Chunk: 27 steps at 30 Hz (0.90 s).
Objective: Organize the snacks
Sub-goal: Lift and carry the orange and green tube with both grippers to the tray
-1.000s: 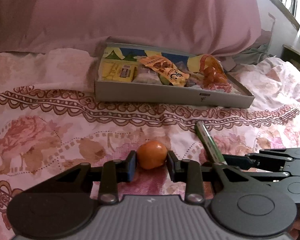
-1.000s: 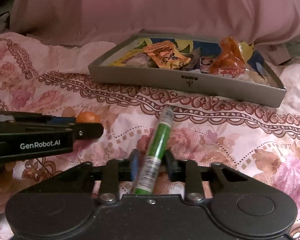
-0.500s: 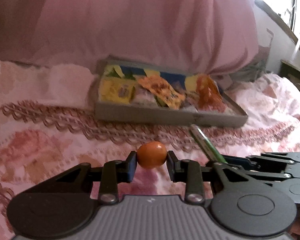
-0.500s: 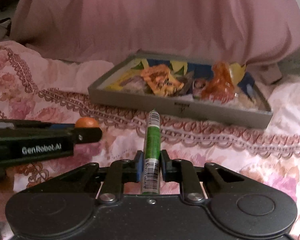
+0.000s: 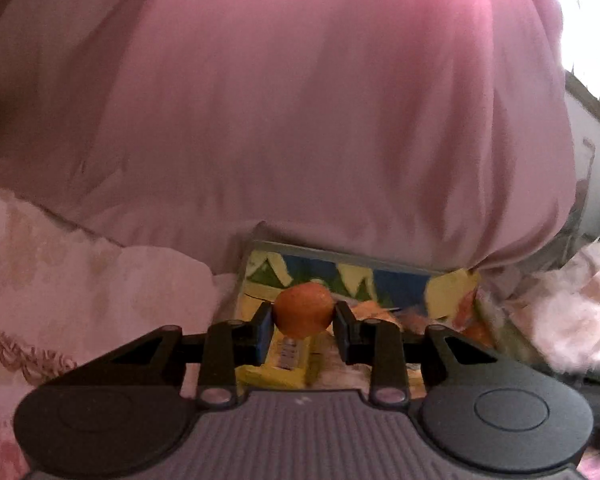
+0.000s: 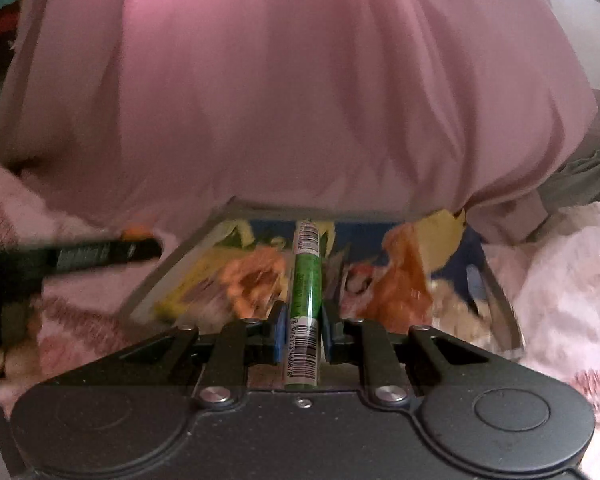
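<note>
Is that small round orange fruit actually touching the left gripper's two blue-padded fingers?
Touching. In the left wrist view, the small round orange fruit sits pinched between the left gripper, both blue pads pressed against its sides.

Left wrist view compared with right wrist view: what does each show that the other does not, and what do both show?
Only the left wrist view shows the left gripper shut on a whole orange fruit. Only the right wrist view shows the right gripper shut on a green stick packet. Both show the grey snack box and the pink bedding behind it.
</note>
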### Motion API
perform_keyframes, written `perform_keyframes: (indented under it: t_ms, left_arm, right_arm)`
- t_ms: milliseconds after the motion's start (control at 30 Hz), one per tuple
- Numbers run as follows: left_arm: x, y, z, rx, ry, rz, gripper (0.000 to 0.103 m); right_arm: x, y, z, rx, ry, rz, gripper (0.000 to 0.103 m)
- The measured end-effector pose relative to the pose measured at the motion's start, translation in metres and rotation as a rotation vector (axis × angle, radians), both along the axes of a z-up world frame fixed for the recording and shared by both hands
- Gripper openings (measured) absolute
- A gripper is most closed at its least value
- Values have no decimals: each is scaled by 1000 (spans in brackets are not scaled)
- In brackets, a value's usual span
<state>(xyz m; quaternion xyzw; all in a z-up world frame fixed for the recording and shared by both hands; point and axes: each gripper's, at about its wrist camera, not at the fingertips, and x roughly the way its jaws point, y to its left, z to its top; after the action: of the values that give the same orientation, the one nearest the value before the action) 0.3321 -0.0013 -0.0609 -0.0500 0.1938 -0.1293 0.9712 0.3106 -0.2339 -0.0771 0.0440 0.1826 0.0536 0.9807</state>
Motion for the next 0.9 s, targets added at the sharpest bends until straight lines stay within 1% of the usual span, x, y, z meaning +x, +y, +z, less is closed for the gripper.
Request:
perform_keyframes:
  t_ms: [67, 200, 300, 433, 567, 700, 900]
  left_arm:
    - [7, -2, -8, 41, 12, 8, 35]
    - [16, -4, -20, 45, 31, 1, 35]
    - [18, -6, -26, 96, 36, 26, 35]
    - [21, -7, -31, 112, 37, 38, 35]
    - [21, -9, -35, 115, 57, 22, 35]
    - [18, -14, -36, 137, 55, 8, 35]
    - [20, -14, -38, 122, 88, -4, 35]
  right_arm:
    - [19, -3, 1, 20, -4, -6, 19]
    - [51, -1, -2, 30, -4, 2, 19]
    - [65, 1, -10, 42, 19, 3, 19]
    - [68, 3, -17, 42, 30, -1, 19]
    - [64, 8, -20, 36, 34, 2, 19]
    - [67, 9, -23, 42, 46, -1, 19]
    - [67, 10, -24, 52, 48, -3, 19]
